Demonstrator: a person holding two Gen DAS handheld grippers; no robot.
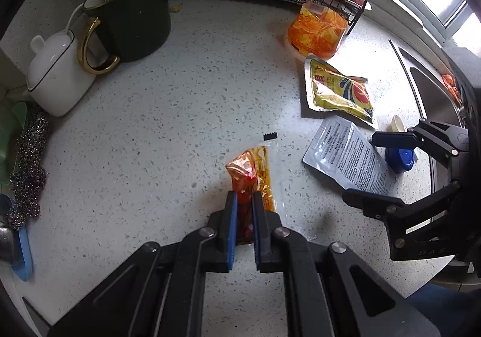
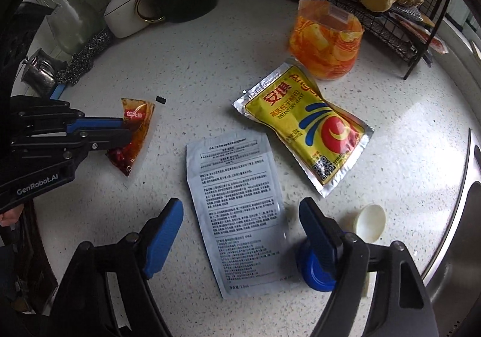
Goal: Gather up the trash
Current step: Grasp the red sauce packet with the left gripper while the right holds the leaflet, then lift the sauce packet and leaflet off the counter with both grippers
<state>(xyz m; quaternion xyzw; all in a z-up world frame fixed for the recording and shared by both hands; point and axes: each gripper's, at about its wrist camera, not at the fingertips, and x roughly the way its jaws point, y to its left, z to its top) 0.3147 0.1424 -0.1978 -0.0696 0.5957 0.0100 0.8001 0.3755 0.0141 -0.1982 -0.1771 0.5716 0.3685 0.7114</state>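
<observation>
My left gripper [image 1: 244, 198] is shut on a red-orange sauce packet [image 1: 252, 174], which shows pinched in the right wrist view [image 2: 135, 129] just above the speckled counter. My right gripper [image 2: 240, 214] is open, its jaws on either side of a silver-white printed pouch [image 2: 240, 211] lying flat; it also shows in the left wrist view [image 1: 348, 153]. A yellow yeast packet [image 2: 303, 126] lies beyond it, and an open orange bag [image 2: 326, 39] stands behind that. A blue bottle cap [image 2: 312, 271] and a cream scoop [image 2: 368, 221] lie by the right finger.
A dark mug with utensils [image 1: 132, 24] and a white lidded pot [image 1: 55, 72] stand at the back left, a steel scrubber [image 1: 28, 168] at the left edge. A black wire rack [image 2: 375, 21] holds ginger at the back. The sink [image 2: 460, 247] lies to the right.
</observation>
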